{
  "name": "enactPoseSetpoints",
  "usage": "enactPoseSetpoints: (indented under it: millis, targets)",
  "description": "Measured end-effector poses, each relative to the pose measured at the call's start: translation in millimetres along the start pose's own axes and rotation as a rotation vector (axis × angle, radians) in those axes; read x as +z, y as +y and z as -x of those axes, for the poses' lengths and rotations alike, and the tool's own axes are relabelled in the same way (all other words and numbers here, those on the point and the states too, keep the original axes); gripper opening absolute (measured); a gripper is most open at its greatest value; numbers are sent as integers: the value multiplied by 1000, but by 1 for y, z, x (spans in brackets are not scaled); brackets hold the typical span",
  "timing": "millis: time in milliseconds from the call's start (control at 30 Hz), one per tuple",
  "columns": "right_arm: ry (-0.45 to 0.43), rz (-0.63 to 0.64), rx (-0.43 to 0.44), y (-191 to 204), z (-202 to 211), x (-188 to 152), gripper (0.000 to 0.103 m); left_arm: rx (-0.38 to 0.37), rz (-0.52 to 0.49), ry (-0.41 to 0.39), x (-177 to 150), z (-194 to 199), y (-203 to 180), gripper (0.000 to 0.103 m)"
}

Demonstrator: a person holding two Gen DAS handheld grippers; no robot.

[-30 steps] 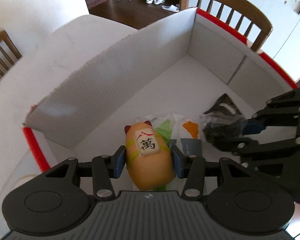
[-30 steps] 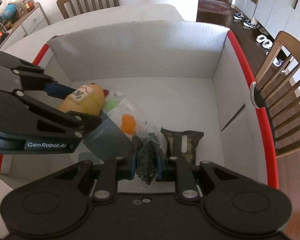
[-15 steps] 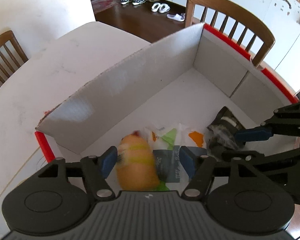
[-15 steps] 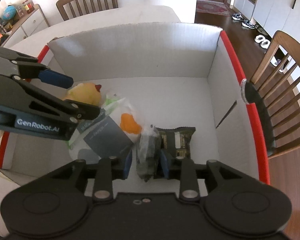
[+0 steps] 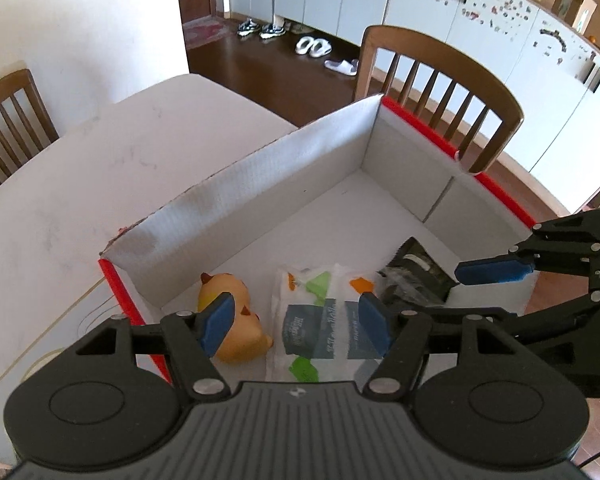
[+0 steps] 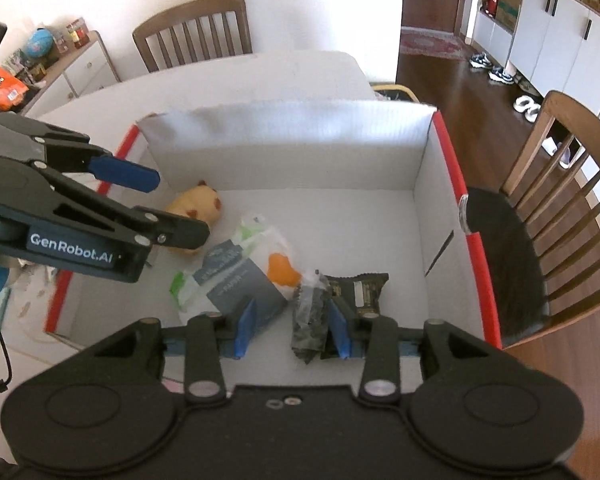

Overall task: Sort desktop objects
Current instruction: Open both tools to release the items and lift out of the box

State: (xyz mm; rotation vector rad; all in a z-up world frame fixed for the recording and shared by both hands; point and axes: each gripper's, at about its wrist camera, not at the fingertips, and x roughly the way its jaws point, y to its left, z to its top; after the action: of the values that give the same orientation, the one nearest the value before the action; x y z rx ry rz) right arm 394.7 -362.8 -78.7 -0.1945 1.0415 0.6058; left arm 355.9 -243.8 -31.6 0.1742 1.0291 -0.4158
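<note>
Two spread grippers (image 5: pixel 296 326) (image 6: pixel 292 330); four boxed items.

– Any lettering you can read?
– "GenRobot.AI", white on the black side of the left gripper (image 6: pixel 182 210). The grey label on the tissue pack (image 6: pixel 240 276) is too blurred.

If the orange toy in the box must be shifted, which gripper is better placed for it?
Left, probably. The left gripper is open, and the orange toy lies just beside its left finger, near the box wall. The right gripper, also open, straddles the dark packet, farther away.
</note>
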Motion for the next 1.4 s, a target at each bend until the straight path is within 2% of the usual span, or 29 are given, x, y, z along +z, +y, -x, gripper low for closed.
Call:
enactPoseSetpoints:
  millis: [367, 567, 700, 800, 867, 933, 1033, 1233, 1300, 1400]
  targets:
    - [-104, 4, -1, 14, 47, -11, 45, -27, 16, -68, -28, 45, -3, 68]
    - [-158, 13, -17, 22, 61, -21, 50, -11, 21, -102, -48, 63, -9, 68]
    - [-184, -19, -27, 18, 65, -24, 51, -5, 36, -134, -62, 77, -9, 75]
    - [-198, -32, -31, 17, 67, -28, 52, 4, 47, -154, -73, 85, -9, 75]
    - [-202, -24, -34, 19, 66, -30, 64, 8, 52, -171, -79, 91, -8, 78]
    - [-209, -21, -42, 20, 67, -31, 66, 21, 57, -184, -85, 97, -8, 83]
    - [-218, -38, -33, 19, 67, -32, 66, 30, 65, -209, -94, 106, -7, 84]
    - [-263, -17, -17, 30, 68, -36, 85, 38, 90, -239, -111, 118, -3, 88]
    - [-284, -14, -24, 35, 71, -37, 89, 43, 95, -249, -116, 122, -1, 103]
    - [-304, -29, -16, 40, 73, -37, 93, 39, 102, -267, -124, 127, 4, 103]
